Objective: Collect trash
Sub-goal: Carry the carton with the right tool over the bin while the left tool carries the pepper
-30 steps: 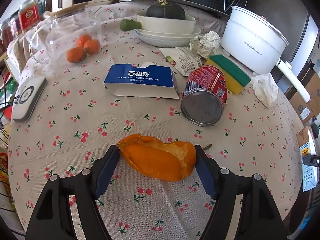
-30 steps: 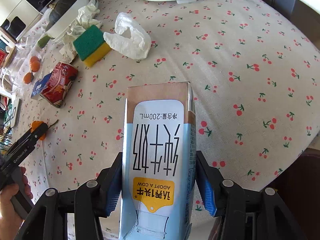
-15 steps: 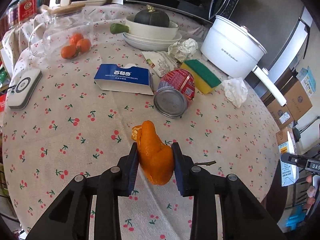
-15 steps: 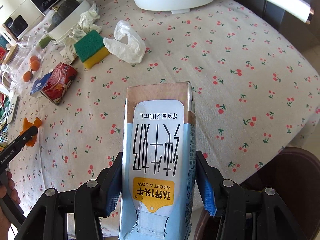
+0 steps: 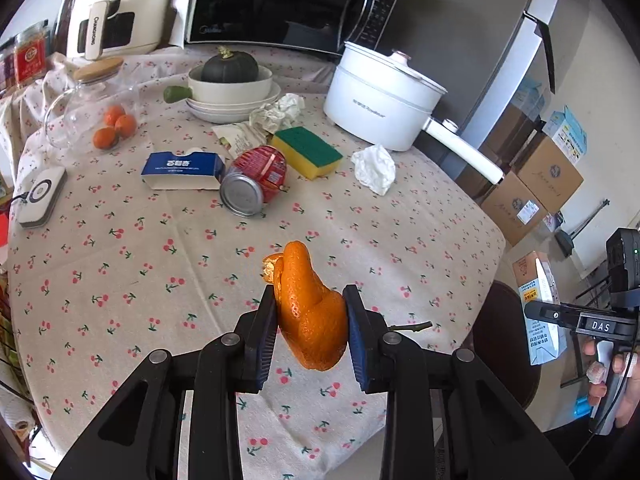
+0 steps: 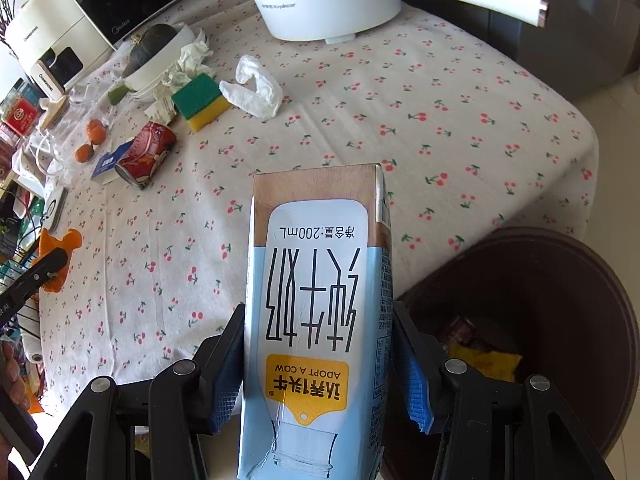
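Left hand-held gripper is clamping an orange peel above the worktop; right hand-held gripper is gripping a milk carton beside the bin, release likely next.

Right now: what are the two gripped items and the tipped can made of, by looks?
Orange peel: organic rind, pitted glossy skin, folded soft between the left gripper.
Milk carton: printed coated paperboard, creased edges, in the right gripper.
Red can: likely metal, dull silver end.
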`<state>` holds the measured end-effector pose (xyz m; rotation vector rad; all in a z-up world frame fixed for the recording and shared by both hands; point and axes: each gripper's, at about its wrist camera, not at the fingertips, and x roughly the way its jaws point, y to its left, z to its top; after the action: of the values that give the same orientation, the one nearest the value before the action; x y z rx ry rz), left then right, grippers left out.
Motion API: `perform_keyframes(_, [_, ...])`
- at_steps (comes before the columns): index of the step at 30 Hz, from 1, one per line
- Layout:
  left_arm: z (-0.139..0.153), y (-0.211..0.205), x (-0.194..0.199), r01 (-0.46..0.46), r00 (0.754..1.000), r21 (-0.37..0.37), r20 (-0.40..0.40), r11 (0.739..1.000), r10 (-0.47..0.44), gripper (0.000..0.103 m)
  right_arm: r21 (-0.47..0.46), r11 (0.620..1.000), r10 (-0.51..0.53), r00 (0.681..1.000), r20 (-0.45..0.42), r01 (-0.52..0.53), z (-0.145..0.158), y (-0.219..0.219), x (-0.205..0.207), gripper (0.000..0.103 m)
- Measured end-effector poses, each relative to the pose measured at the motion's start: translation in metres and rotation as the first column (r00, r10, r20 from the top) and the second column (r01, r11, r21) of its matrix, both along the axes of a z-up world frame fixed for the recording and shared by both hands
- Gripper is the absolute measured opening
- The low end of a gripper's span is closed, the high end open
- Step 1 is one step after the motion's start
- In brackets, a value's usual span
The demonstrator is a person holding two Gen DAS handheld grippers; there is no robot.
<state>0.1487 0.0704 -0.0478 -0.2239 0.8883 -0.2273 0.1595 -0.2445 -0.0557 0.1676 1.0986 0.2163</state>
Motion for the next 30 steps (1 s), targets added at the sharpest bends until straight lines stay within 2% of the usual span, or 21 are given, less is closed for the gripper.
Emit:
perform_keyframes(6, [0.004,-0.043,-0.019,0.092,0.996,-0.003,0.018,0.996,-0.092,0.033,-0.024,0.999,-0.040,0.999,0.003,0.041,-0.005,-0.031,-0.021,0.058])
perform_keyframes(15, [-0.003,-0.120,-0.025,0.234,0.972,0.012,0.019,0.972,-0.235,0.034,-0.057,0.992,-0.115,0.993,-0.020,0.114,-0.019,-0.085,-0.043,0.058])
perform_keyframes(30, [-0.047,-0.242,-0.018,0.445,0.894,0.014,-0.055,0.895,-0.444,0.034,-0.094,0.974,-0.213,0.976,-0.051,0.207,-0.041,-0.158,-0.065,0.058])
